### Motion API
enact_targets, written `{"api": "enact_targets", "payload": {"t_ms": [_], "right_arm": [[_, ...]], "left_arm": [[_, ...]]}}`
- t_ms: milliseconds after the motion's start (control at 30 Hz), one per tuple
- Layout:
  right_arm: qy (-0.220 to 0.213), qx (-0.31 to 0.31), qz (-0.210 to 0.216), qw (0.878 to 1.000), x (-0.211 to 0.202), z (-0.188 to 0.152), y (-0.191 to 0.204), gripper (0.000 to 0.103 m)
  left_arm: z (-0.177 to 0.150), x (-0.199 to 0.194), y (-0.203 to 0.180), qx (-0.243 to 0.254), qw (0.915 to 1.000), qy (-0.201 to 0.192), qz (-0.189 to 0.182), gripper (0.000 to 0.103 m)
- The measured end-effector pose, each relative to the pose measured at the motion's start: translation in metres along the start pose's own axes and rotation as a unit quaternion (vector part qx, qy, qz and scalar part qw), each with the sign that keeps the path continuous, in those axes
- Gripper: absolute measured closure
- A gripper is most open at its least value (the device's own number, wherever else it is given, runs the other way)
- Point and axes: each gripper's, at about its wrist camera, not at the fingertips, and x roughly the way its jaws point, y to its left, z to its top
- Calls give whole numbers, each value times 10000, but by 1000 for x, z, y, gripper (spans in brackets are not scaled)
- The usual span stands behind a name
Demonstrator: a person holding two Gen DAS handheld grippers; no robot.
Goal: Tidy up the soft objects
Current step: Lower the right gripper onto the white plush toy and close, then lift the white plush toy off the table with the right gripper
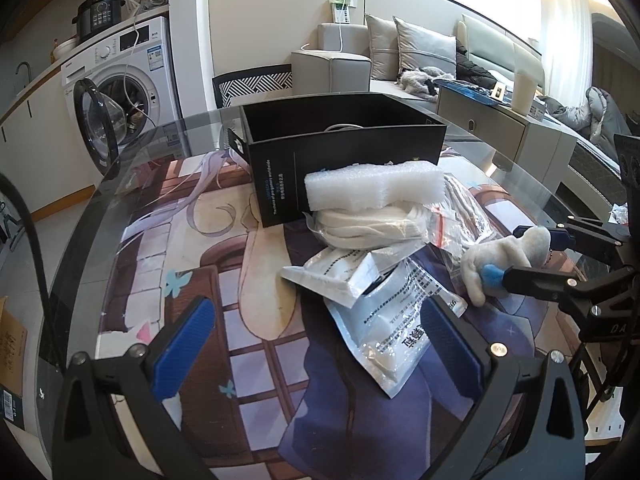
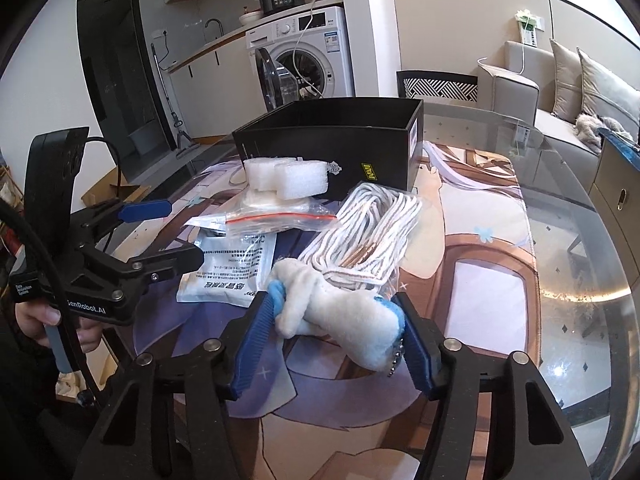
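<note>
Right gripper [image 2: 332, 316]: blue ribbed pads pressed against both flanks of the small white plush toy with blue patches and a metal bead chain [image 2: 340, 312], so the jaws are clamped on it. The toy lies across the jaws, near the front of the pile on the round glass table [image 2: 560, 264] with a printed anime mat beneath the glass, well short of the open black cardboard box [image 2: 332, 148] behind.

Left gripper [image 1: 316, 332]: jaws spread wide, nothing between them, poised above the silver-white printed foil pouch [image 1: 384, 320].

Handling judgement: the plush is light and squashy; the pile gives under the pads, so a mid-body hold looks safer than a limb. The bead chain dangles by the right pad and could snag.

Others waiting:
- white foam block [image 1: 376, 188], light, springy, takes a grip across its short side
- clear zip bag with red seal [image 2: 276, 224], slippery
- bundle of white cords in clear film [image 2: 368, 236], floppy, likely to sag
</note>
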Motion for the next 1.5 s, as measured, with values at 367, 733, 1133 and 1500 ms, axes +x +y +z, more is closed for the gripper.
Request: {"api": "enact_targets", "payload": {"t_ms": [367,733,1133,1500], "right_arm": [[-247,-130,256,9993,-17,0,-1,64],[-159,-181,363,9990,-27,-4,-11,71],[271,-467,516,9972,-3,-18,3,62],[-164,-370,641,9971,-22,-12,-1,72]], "left_arm": [[0,2,-7,-16,9996,208,-207,0],[3,13,-12,-113,9983,454,-340,0],[2,17,-14,-45,9973,560,-463,0],[5,22,-18,-32,9961,638,-608,0]]}}
